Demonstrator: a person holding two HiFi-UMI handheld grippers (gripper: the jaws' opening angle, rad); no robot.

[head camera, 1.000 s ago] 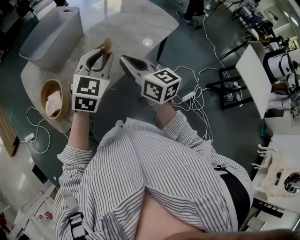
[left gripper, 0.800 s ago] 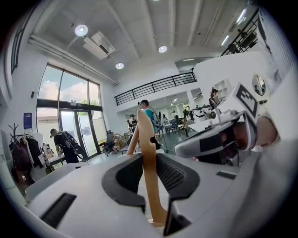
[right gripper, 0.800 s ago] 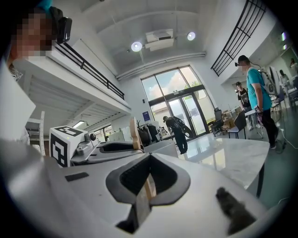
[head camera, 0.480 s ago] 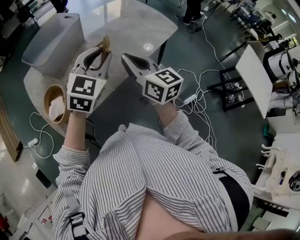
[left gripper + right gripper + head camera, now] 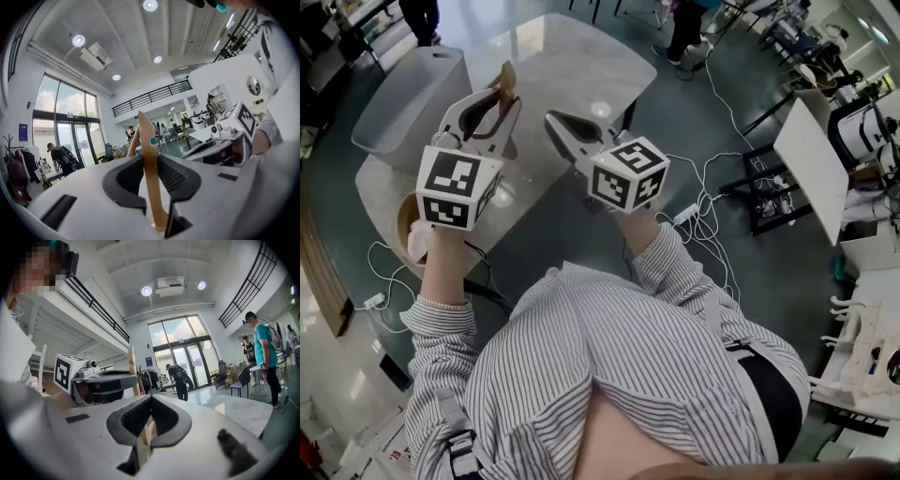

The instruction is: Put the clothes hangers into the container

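My left gripper [image 5: 492, 108] is shut on a light wooden clothes hanger [image 5: 508, 80], whose end sticks up past the jaws. In the left gripper view the hanger [image 5: 146, 150] stands upright, pinched between the dark pads. My right gripper [image 5: 561, 124] hangs just to its right, over the table's near edge. In the right gripper view its jaws are close together on a thin wood-coloured piece [image 5: 148, 433]; what that piece belongs to I cannot tell. The grey container [image 5: 403, 89] stands on the marble table [image 5: 572, 66], beyond and left of the left gripper.
A wooden bowl [image 5: 401, 225] with something white in it sits on the table's near left corner, partly behind the left marker cube. Cables [image 5: 703, 216] trail over the floor on the right. A white bench [image 5: 811, 159] and people's legs [image 5: 684, 28] are further off.
Both grippers have risen and moved a little towards the far side of the table. The left one still carries the hanger, and the bowl is now mostly hidden behind its cube.
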